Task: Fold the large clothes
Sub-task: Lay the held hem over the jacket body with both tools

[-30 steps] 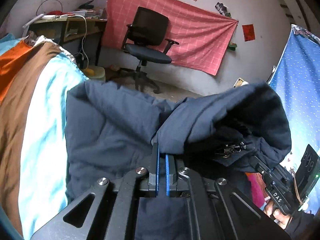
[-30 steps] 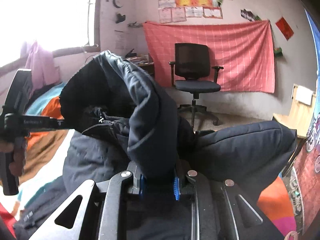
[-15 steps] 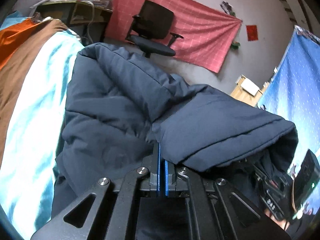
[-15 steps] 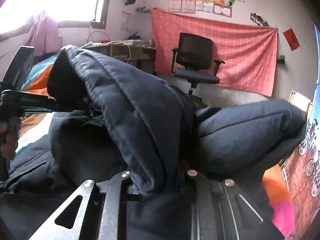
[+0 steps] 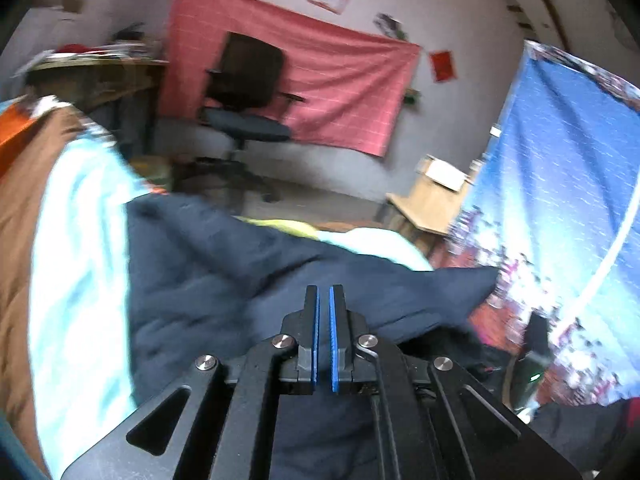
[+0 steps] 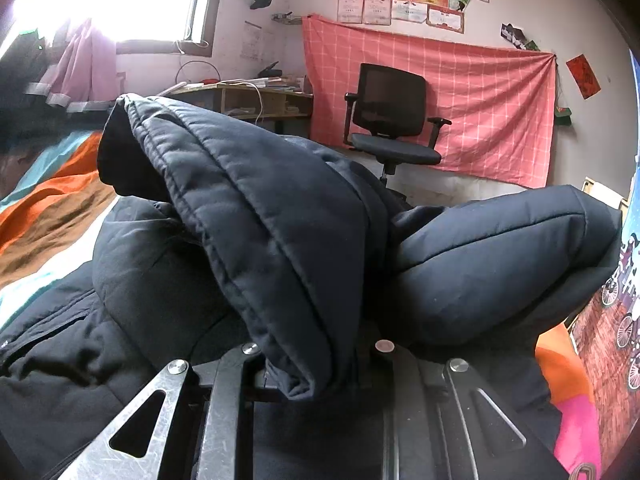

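Bed under both views: striped cover (image 5: 72, 280) in brown, white and teal, with a pink cloth (image 5: 320, 88) and an office chair (image 5: 244, 92) against the far wall.

Left wrist view. Frame is motion-blurred. Left gripper (image 5: 324, 300): jaws together, blue pads nearly touching, nothing between them. A second ago and half a second ago a thick fold of the navy jacket (image 5: 224, 280) was bunched over these jaws; now that fold is gone from them and the jacket lies low and spread on the bed beyond the tips. Judgement: the left side of the fold has been let go, or has slipped out, and the gripper is pulling clear.

Right wrist view. Sharp frame. Right gripper (image 6: 316, 364): jaws clamped on a padded, stitched edge of the jacket (image 6: 256, 208), which drapes over them and hides the pads. The left gripper, at the left edge in both earlier frames, is no longer in this view. Jacket bulk now sits lower against the bed than a second ago; a puffed part (image 6: 500, 256) rises at right.

Judgement: fold half laid. Right side probably needs setting down and releasing, then smoothing.
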Available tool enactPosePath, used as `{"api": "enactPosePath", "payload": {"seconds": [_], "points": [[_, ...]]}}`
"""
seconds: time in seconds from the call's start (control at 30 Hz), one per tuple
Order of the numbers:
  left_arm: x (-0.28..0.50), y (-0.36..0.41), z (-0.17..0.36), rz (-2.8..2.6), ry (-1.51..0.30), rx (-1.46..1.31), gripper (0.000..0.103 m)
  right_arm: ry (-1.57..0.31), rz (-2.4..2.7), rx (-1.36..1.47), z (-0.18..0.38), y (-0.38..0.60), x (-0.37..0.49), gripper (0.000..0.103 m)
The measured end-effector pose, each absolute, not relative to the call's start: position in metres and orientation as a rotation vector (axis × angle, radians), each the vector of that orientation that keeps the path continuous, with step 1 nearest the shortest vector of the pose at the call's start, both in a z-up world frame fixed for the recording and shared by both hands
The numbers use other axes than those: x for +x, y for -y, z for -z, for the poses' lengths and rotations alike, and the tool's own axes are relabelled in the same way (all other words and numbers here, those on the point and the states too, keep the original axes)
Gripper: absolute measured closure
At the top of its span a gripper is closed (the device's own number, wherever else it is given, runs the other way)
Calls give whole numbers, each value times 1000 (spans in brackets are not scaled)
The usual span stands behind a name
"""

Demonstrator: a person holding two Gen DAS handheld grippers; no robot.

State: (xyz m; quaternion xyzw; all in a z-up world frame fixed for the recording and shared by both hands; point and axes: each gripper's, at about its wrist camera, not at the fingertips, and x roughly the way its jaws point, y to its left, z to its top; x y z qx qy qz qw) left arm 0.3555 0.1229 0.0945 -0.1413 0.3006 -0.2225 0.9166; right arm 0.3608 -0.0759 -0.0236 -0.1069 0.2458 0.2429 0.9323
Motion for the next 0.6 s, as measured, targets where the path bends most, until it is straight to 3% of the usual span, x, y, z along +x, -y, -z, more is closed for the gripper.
{"api": "enactPosePath", "payload": {"seconds": [0.3,0.6], "points": [[406,-80,-63,568,-823,-212,100,-527,-522,-242,17,77,359,82],[437,-72,-33,499,-900,-205,101,-600,-529,-267,8,83,353,72]]}}
